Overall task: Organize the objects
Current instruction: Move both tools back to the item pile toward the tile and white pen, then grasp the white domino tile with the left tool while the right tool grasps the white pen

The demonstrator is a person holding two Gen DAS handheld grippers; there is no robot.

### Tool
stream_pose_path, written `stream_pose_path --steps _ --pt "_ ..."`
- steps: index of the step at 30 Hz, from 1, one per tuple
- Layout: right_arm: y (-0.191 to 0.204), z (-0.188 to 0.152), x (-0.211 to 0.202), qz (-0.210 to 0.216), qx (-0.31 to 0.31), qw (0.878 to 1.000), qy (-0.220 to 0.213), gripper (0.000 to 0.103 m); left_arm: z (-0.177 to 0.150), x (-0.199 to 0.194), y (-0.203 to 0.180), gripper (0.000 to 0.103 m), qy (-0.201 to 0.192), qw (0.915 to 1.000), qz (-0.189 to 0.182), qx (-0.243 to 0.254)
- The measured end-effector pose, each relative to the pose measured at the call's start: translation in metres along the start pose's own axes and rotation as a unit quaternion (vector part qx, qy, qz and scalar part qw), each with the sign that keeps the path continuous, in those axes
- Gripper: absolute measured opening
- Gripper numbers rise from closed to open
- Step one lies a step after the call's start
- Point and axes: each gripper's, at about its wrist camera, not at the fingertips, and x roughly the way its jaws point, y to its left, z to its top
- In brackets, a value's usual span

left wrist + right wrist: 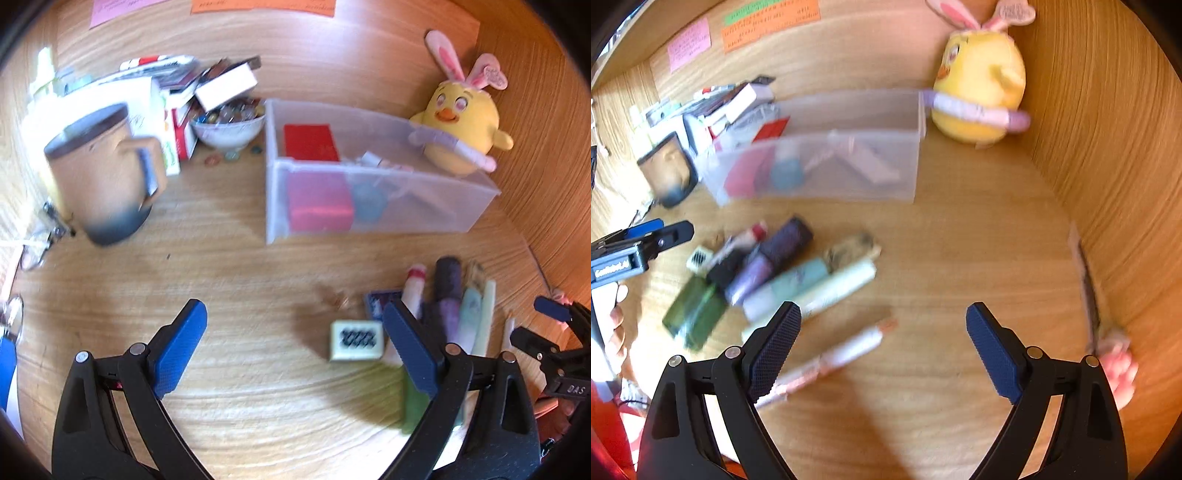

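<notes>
Wood-grain desk (258,387), translucent plastic bin (369,206), fuzzy plush chick (461,114), matt ceramic mug (99,173).

Back right, you see: plush chick (463,123).
Left: mug (99,173), bowl of marbles (229,125), stacked books (221,83).
Wall: paper notes (768,22).

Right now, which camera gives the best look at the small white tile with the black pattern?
The left wrist view: the patterned tile lies close, face toward the camera, just left of the pile of tubes. In the right wrist view the tile is small, blurred and far off at the left.
</notes>
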Motion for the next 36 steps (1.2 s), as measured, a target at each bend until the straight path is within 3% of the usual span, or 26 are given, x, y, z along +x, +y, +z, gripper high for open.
stream_pose_path --steps 6,13,21,23,27,36 --pt "0.009 -0.020 0.007 0.022 0.008 0.999 0.032 0.090 -0.011 0.001 0.006 0.097 0.010 0.9999 0.007 -0.007" --pt "0.028 -0.025 0.006 0.009 -0.019 1.000 0.022 0.088 -0.015 0.004 -0.007 0.097 0.019 0.9997 0.005 0.014" --pt "0.034 -0.030 0.004 -0.007 -0.050 0.999 0.006 0.065 -0.013 0.013 -0.019 0.095 0.034 0.9987 0.006 0.037" --pt "0.032 -0.031 0.003 -0.010 -0.051 0.999 0.003 0.059 -0.012 0.017 -0.020 0.083 0.043 0.9984 0.002 0.038" --pt "0.027 -0.030 0.002 -0.012 -0.049 0.999 -0.002 0.048 -0.010 0.019 -0.019 0.075 0.048 0.9984 -0.008 0.030" --pt "0.011 -0.027 0.000 -0.013 -0.044 0.999 -0.011 0.015 -0.009 0.018 -0.021 0.039 0.035 0.9989 -0.005 0.033"
